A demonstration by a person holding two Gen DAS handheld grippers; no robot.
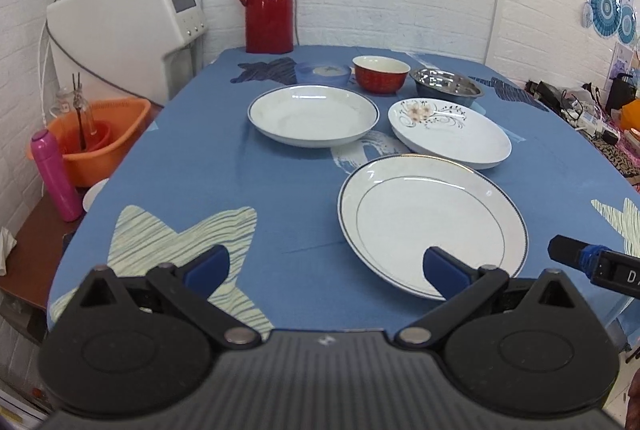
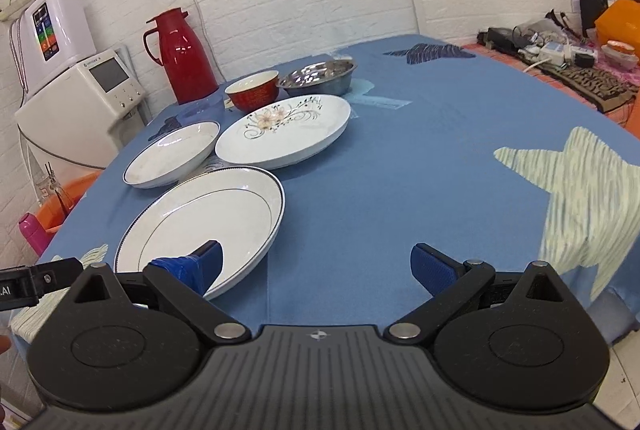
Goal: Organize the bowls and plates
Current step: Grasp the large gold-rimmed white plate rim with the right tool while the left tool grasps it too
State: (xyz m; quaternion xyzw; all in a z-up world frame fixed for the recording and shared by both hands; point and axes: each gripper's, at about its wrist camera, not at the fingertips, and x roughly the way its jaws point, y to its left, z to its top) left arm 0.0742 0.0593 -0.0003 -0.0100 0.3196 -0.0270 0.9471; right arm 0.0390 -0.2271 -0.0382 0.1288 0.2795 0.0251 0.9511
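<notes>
Three white plates lie on the blue tablecloth: a large rimmed plate (image 1: 432, 226) (image 2: 200, 218) nearest, a blue-rimmed plate (image 1: 312, 114) (image 2: 172, 154) behind it at left, and a flower-patterned plate (image 1: 448, 132) (image 2: 284, 134) at right. Further back stand a red bowl (image 1: 380, 73) (image 2: 252, 90), a steel bowl (image 1: 446, 85) (image 2: 318, 76) and a small blue dish (image 1: 322, 72). My left gripper (image 1: 324, 266) hovers open at the near table edge, its right finger over the large plate's rim. My right gripper (image 2: 316, 266) is open too, its left finger over the same plate.
A red thermos jug (image 1: 268, 2) (image 2: 180, 54) stands at the table's far end. White appliances (image 1: 128, 26), an orange basin (image 1: 100, 138) and a pink bottle (image 1: 56, 176) sit to the left. A cluttered side table (image 2: 560, 54) lies to the right.
</notes>
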